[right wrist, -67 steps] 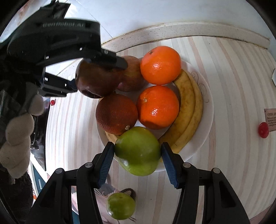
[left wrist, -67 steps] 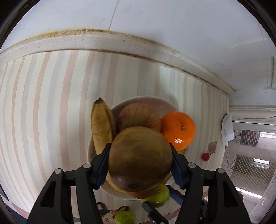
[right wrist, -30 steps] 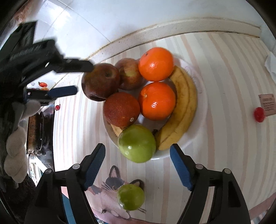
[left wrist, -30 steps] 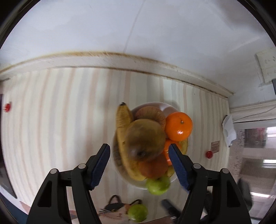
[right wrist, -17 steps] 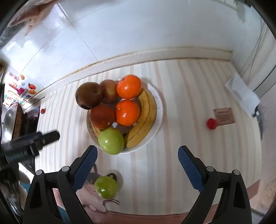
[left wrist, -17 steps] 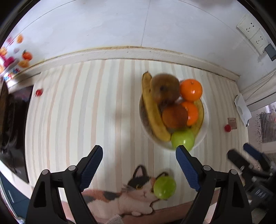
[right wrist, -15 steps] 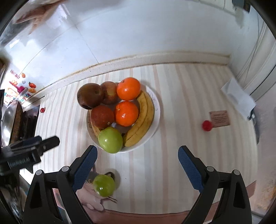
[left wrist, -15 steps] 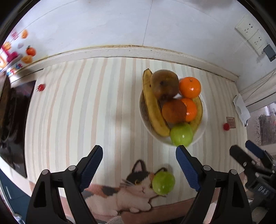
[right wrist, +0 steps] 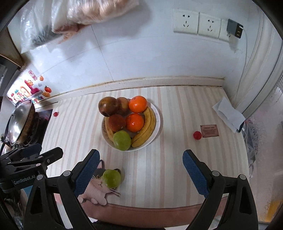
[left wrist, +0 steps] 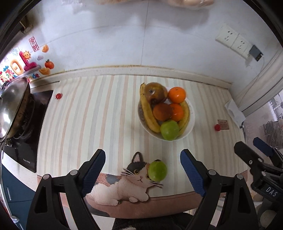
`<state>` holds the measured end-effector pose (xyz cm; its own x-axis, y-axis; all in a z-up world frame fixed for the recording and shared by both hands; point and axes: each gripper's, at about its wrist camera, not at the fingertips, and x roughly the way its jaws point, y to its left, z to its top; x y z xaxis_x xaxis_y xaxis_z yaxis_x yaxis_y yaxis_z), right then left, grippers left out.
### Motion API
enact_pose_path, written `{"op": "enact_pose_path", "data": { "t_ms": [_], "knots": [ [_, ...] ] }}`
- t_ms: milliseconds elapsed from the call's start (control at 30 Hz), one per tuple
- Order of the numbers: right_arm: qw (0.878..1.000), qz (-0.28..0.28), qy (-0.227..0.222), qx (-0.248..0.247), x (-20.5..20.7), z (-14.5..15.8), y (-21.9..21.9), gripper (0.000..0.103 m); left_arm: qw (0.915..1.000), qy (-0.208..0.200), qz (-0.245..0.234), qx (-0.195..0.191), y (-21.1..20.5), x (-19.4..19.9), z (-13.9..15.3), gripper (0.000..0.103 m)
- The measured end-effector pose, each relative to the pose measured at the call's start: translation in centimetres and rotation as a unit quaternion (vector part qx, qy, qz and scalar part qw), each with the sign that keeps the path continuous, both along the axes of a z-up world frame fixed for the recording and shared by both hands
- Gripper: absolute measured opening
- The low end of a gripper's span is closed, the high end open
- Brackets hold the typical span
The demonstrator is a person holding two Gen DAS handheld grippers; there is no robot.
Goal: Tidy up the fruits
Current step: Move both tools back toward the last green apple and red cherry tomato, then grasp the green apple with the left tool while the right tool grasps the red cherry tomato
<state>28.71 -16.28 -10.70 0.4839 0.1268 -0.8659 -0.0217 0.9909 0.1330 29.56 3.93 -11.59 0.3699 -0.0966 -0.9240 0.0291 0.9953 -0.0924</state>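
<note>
A white plate (left wrist: 190, 123) (right wrist: 158, 122) on the striped counter holds bananas (left wrist: 148, 113), two oranges (left wrist: 176, 95), a dark apple (left wrist: 155, 92) (right wrist: 108, 106), a brownish fruit (right wrist: 117, 124) and a green apple (left wrist: 169, 130) (right wrist: 122, 140). A second green apple (left wrist: 157, 171) (right wrist: 111, 178) lies alone on the cat picture near the counter's front edge. My left gripper (left wrist: 143, 169) is open and empty, held back above the front edge. My right gripper (right wrist: 141, 169) is open and empty too; it also shows at the right in the left wrist view (left wrist: 256, 154).
A stove with a steel pot lid (left wrist: 10, 106) stands at the left. A small red ball (right wrist: 197, 135), a brown card (right wrist: 209, 131) and a folded paper (right wrist: 229, 114) lie at the right. Wall sockets (right wrist: 198, 24) and a plastic bag (right wrist: 84, 14) hang on the wall.
Both grippers let go of their fruit on the plate, opened and pulled back and up from the plate. The dark apple and the green apple now rest on the plate.
</note>
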Motion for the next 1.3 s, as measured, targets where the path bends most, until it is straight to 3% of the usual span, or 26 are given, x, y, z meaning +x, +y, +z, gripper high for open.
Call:
{"op": "enact_pose_path", "data": {
  "t_ms": [467,767,1000,1067,1133,1300],
  "knots": [
    [0.999,-0.011,-0.046,0.015,-4.6,5.7,-2.1,0.097,0.9986,-0.049,-0.018,0.014,-2.5,-3.6,4.5,0.087],
    [0.998,-0.014,-0.031,0.043,-4.0,4.4,-3.5,0.099,0.9987,-0.049,-0.006,0.012,-3.1,-3.3,4.2,0.087],
    [0.994,-0.063,0.018,0.092,0.1,-2.3,-9.4,0.099,0.9994,-0.001,0.021,0.027,-4.0,-0.8,-1.4,0.087],
    [0.992,-0.085,0.029,0.09,1.7,-4.8,-11.6,0.093,0.9985,0.029,0.03,0.034,-4.4,0.0,-4.3,0.086],
    [0.991,-0.098,0.046,0.083,3.4,-7.2,-13.3,0.073,0.9965,0.067,0.036,0.036,-4.7,0.5,-7.5,0.087],
    [0.986,-0.116,0.073,0.098,6.8,-12.6,-16.4,0.066,0.9874,0.151,0.04,0.026,-5.5,0.7,-13.8,0.086]
  ]
}}
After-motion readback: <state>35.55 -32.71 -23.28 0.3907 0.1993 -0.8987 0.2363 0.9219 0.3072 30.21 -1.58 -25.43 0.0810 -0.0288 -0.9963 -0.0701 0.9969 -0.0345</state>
